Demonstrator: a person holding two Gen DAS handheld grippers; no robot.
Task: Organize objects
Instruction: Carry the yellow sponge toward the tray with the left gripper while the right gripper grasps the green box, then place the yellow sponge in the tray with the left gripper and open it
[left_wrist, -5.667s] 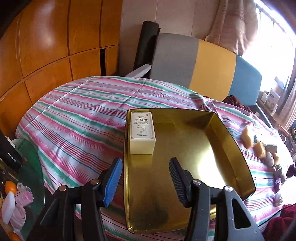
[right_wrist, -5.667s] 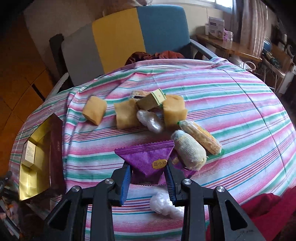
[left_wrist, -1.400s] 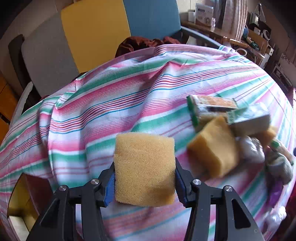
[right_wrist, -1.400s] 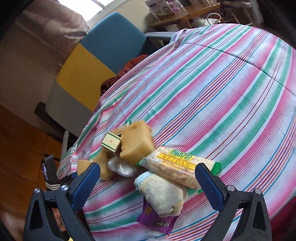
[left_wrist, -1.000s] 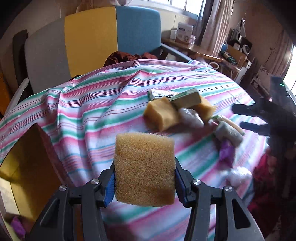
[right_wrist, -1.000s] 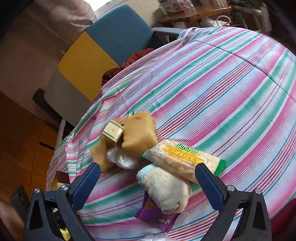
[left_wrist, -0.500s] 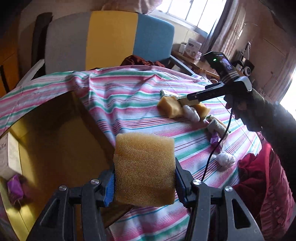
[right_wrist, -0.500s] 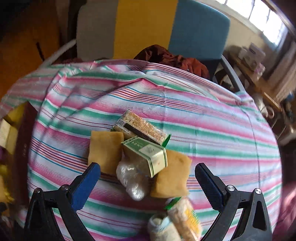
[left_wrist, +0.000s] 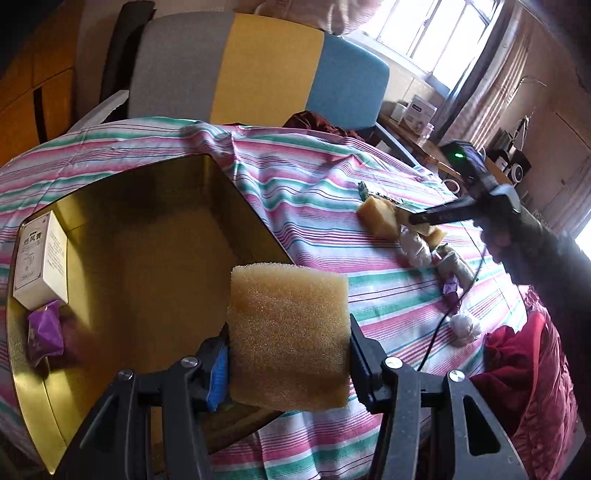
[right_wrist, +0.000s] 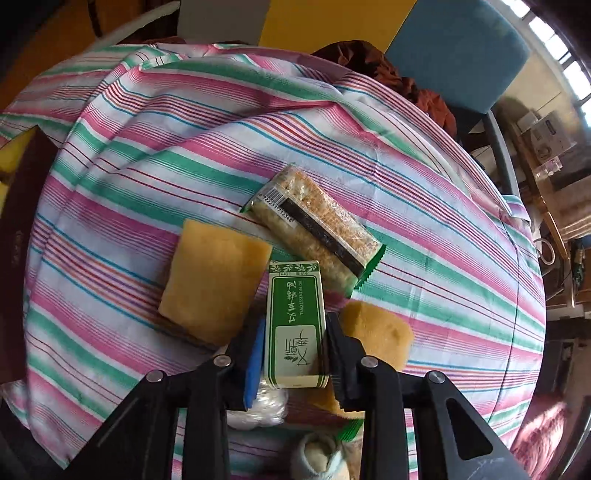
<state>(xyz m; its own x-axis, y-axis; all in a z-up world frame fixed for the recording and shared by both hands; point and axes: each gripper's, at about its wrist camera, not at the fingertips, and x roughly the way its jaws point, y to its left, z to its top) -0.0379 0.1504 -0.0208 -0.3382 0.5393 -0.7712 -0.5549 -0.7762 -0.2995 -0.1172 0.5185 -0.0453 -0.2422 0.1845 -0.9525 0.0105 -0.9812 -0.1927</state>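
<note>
My left gripper (left_wrist: 288, 358) is shut on a yellow sponge (left_wrist: 290, 332) and holds it over the right edge of the gold tray (left_wrist: 147, 236). The tray holds a white box (left_wrist: 40, 254) and a purple packet (left_wrist: 46, 332) at its left. My right gripper (right_wrist: 293, 347) is shut on a green-and-white box (right_wrist: 295, 321) among the pile on the striped cloth. The right gripper (left_wrist: 417, 218) also shows in the left wrist view over the pile. Beside the box lie two yellow sponges (right_wrist: 214, 284), (right_wrist: 376, 332) and a clear cracker pack (right_wrist: 314, 225).
A white wrapped ball (right_wrist: 258, 404) and a pale roll (right_wrist: 321, 458) lie under the right gripper. Another white ball (left_wrist: 463, 325) sits near the table's near edge. A grey, yellow and blue chair (left_wrist: 258, 70) stands behind the table. Red cloth (left_wrist: 517, 350) hangs at the right.
My left gripper has carried the sponge from the pile to above the tray. My right gripper, open before, has come down and closed on the green-and-white box.
</note>
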